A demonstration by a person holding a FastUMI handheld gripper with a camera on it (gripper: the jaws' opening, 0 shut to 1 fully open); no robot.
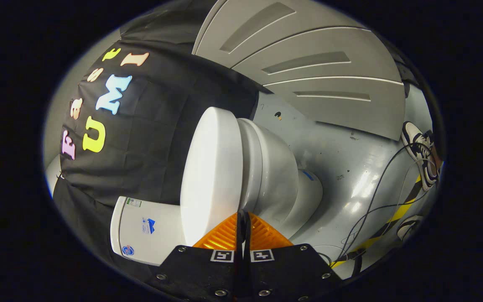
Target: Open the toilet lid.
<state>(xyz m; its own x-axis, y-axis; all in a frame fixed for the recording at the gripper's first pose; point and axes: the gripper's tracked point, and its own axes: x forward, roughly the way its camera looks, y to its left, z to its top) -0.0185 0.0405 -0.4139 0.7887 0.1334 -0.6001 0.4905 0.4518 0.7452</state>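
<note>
- The toilet lid [208,176] is seen closed, lying flat on the bowl [273,167]. Its edge sits just ahead of the fingers.
- The view is rolled to one side, so the toilet appears tipped over. The tank [147,228] lies beside the lid toward the booth's black wall, and the pedestal [308,197] meets the grey floor [350,159] on the other side.
- The fingers of the gripper [243,228] are brought together, with no more than a thin gap visible between them. Nothing is held between them.
- The fingertips are aimed at the seam where the lid meets the bowl. Whether contact has been made cannot be told.
- The step in hand is judged to be the approach to the lid's rim. The lift has not yet begun.
- The closed fingers should be used as a wedge. The tips are to be slid under the rim at the end away from the tank, where leverage is greatest.
- The lift should be made along an arc about the hinge near the tank, not straight off the bowl.
- The lid's surface is smooth and glossy, so slipping is likely. Steady upward pressure under the rim is advised.
- Loose cables [375,197] and a shoe [421,155] lie on the floor, well apart from the toilet.
</note>
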